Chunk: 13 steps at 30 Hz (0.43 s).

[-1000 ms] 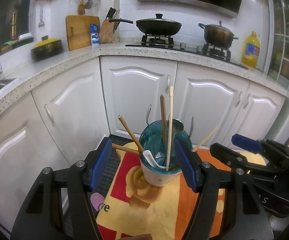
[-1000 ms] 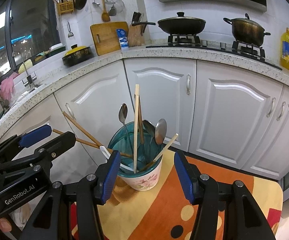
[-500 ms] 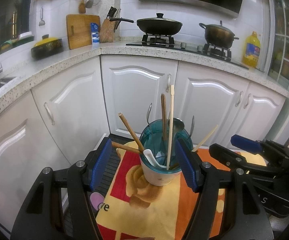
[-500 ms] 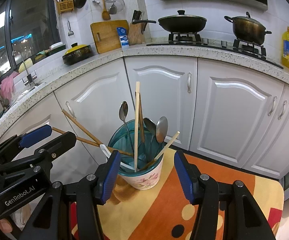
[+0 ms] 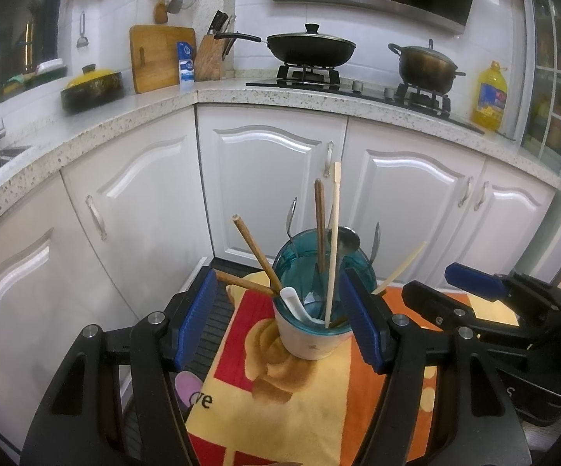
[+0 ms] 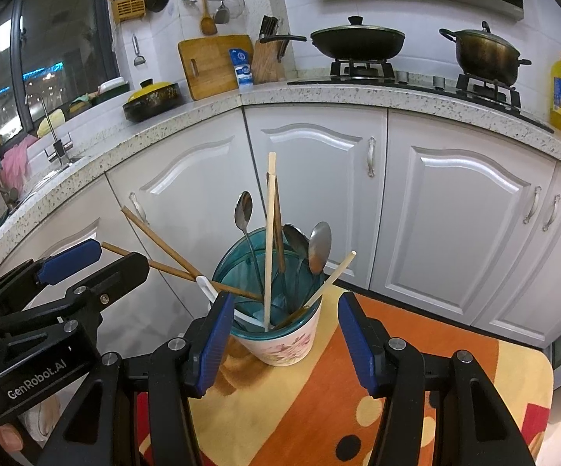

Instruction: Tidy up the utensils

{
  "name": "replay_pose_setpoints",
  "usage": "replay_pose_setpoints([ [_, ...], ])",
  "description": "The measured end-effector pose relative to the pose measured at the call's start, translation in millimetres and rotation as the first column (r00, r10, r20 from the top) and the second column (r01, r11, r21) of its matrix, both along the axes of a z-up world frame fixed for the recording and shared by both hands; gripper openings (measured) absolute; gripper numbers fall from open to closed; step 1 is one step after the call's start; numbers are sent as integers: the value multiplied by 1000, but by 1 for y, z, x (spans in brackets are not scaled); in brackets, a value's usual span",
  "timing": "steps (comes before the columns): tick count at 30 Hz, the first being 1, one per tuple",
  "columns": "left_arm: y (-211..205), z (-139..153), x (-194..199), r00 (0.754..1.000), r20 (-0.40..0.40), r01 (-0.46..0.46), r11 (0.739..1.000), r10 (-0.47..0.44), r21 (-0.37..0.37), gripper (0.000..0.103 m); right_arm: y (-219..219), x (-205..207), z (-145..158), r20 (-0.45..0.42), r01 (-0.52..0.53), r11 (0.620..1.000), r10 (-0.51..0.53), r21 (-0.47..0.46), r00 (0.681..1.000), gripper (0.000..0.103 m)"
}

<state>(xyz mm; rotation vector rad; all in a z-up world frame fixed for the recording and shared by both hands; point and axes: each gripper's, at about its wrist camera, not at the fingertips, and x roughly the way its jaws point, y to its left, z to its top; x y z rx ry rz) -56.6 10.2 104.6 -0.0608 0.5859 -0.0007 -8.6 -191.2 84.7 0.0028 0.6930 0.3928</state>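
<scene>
Chopsticks [image 6: 268, 233] look light, stiff; we judge gripping high best. Both our tongs, left [image 5: 280, 318] and right [image 6: 282, 334], gape empty around the cup [image 6: 280, 338].

One white ceramic cup [image 6: 284, 343] with a teal glass liner holds three brown wooden chopsticks [image 6: 160, 239], two pale bamboo chopsticks [image 6: 268, 233], three metal spoons [image 6: 319, 246] and one white ceramic spoon [image 5: 295, 303].
</scene>
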Motion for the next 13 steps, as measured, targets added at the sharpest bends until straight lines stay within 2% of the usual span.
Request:
replay_pose_setpoints([
  [7,1,-2,-2,999,12,31,999,-31,-23,65,0,1,0,-3,-2,1000,2,-4,1000,54],
  [13,1,-2,-2,1000,16,23,1000,-22,-10,65,-4,3,-6,-14,6,1000,-6,2,1000,54],
])
